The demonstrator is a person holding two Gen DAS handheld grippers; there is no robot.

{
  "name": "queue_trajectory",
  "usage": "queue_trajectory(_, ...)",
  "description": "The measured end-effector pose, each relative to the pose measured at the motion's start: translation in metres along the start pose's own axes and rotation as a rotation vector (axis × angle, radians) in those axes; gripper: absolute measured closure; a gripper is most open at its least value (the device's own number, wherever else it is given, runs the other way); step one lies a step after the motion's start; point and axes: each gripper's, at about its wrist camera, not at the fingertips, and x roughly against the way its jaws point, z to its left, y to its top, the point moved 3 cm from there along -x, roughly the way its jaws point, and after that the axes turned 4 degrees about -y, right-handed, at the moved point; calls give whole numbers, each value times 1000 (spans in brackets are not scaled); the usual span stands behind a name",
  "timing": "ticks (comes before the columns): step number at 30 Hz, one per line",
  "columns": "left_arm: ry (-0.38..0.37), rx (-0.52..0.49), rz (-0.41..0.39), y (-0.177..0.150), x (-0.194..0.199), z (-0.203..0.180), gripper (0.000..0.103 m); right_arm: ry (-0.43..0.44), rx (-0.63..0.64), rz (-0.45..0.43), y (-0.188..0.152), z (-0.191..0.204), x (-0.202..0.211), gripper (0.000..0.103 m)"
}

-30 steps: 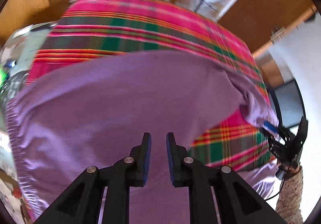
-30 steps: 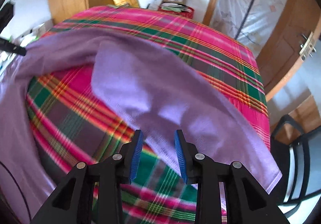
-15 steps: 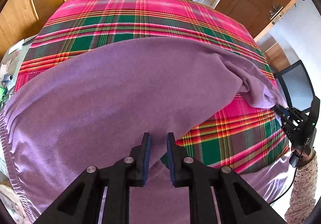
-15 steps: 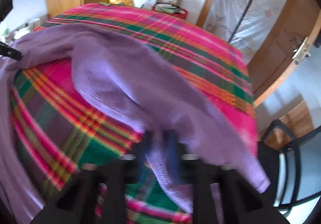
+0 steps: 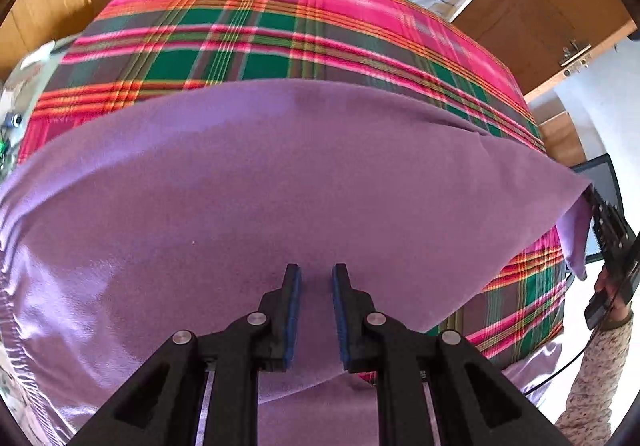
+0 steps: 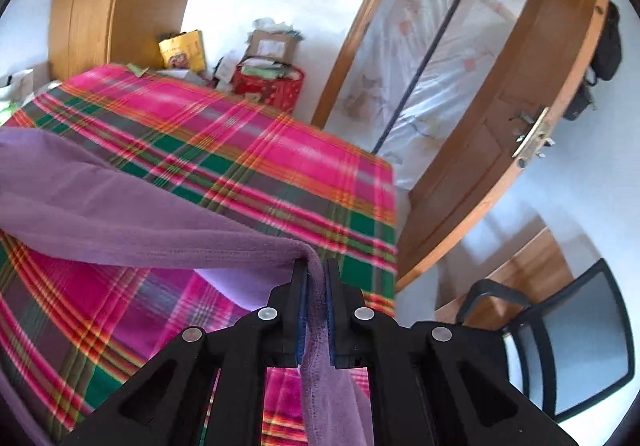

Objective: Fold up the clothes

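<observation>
Your right gripper [image 6: 317, 278] has just clamped onto the purple cloth [image 5: 280, 206], lifting its corner off the plaid bed [image 5: 280, 34]. Your left gripper [image 5: 316, 282] pinches the cloth's near edge.

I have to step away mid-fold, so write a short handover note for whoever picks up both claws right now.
Right claw: shut on an edge of the purple garment, lifting it off the plaid blanket.
Left claw: narrow gap, garment between or under its pads; grip cannot be confirmed.
Garment: spread over the near half of the blanket, part hanging off the front edge.
Done: one edge picked up.
Left: carry that edge across, lay it flat, finish the folds.
</observation>
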Motion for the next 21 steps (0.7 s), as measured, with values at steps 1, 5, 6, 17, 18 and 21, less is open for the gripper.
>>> queue_trajectory(1,5,2,8,-1,-2,2,87,-9,21,9,-5,4,-1,95)
queue_trajectory(5,3,7,14,3,-1,5,87,1,93,80,-31,14,-12,95)
queue_trajectory(6,5,8,14,4,-1,6,87,0,111,91,-36,17,-15,95)
queue_trajectory(17,-12,31,-21,29,0,18,87,-67,94,113,-35,27,-28,95)
queue_trajectory(18,-14,29,-24,31,0,20,87,-53,107,132,-39,29,-28,95)
queue_trajectory(21,-35,58,-33,39,-2,26,87,-26,135,166,-45,32,-24,92)
